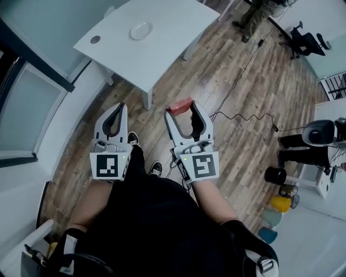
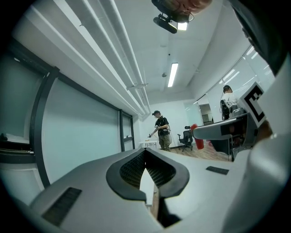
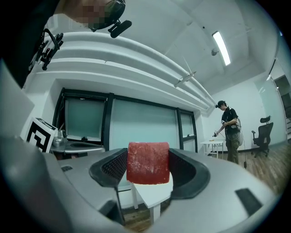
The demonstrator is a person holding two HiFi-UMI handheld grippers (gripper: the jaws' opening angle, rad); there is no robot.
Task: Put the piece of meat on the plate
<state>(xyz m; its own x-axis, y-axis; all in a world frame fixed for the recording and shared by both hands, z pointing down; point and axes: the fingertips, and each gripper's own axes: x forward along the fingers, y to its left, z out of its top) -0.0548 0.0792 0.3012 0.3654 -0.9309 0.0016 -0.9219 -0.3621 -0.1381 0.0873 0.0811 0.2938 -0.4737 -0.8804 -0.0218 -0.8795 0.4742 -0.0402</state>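
A red block of meat (image 1: 180, 105) is clamped between the tips of my right gripper (image 1: 181, 110), held in the air above the wooden floor, short of the white table (image 1: 167, 27). In the right gripper view the meat (image 3: 148, 163) fills the gap between the two dark pads (image 3: 114, 167), with the table's near corner (image 3: 154, 193) below it. A white plate (image 1: 140, 31) lies on the table, far ahead and left of the meat. My left gripper (image 1: 119, 105) is level with the right one; its tips meet with nothing held (image 2: 145, 151).
A small grey disc (image 1: 95, 39) lies at the table's left end. A black cable (image 1: 243, 116) runs across the floor on the right. A person (image 1: 259, 13) and an office chair (image 1: 304, 38) are far off. Cups (image 1: 275, 176) stand low right. A glass wall (image 1: 27, 103) is on the left.
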